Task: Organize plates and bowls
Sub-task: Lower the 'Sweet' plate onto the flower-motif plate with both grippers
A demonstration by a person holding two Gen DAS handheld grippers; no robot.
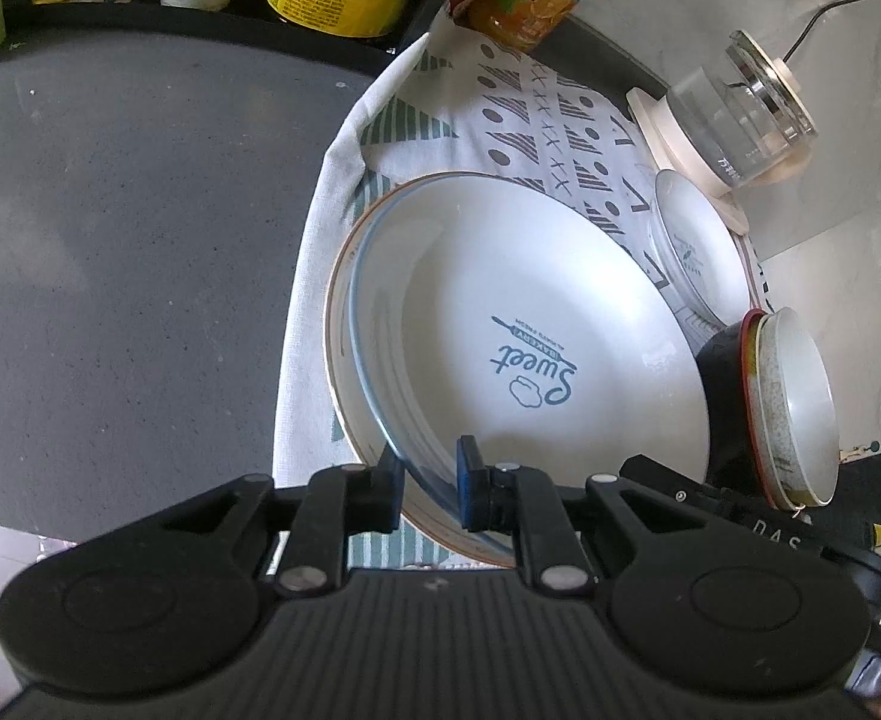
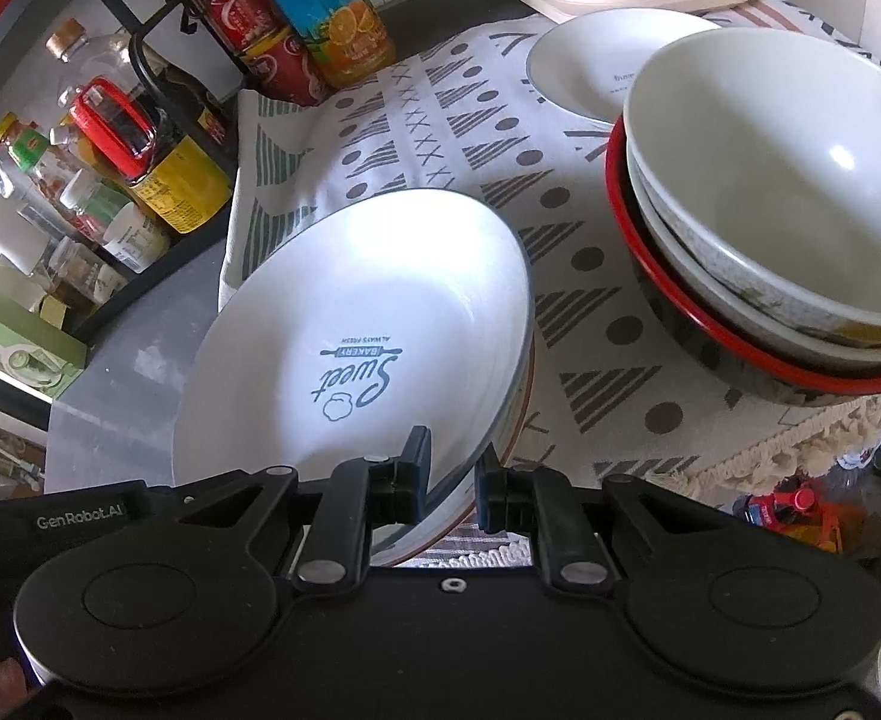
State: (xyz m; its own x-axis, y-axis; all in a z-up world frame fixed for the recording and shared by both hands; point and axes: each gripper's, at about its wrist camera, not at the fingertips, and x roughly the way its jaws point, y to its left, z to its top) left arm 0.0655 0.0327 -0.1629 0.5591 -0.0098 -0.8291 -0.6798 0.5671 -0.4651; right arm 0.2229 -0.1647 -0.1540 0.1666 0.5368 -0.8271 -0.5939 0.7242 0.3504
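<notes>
**Both tongs on the rim of the top plate**

While the white "Sweet" plate [image 1: 530, 324] sits tilted on another plate [image 1: 344, 384] with a brown-edged rim, the left tongs [image 1: 431, 483] straddle its near rim, pads on either side, apparently pinching it. Seen from the right wrist, the right tongs [image 2: 449, 480] bracket the same plate's near edge; a sliver of gap shows at the right pad, so contact is unclear. Both plates lie on the patterned cloth [image 2: 440, 114] covering the bench [image 1: 128, 228]. Just beside stand the stacked bowls [image 2: 770, 210], with a small white dish [image 2: 584, 66] behind them.
</notes>
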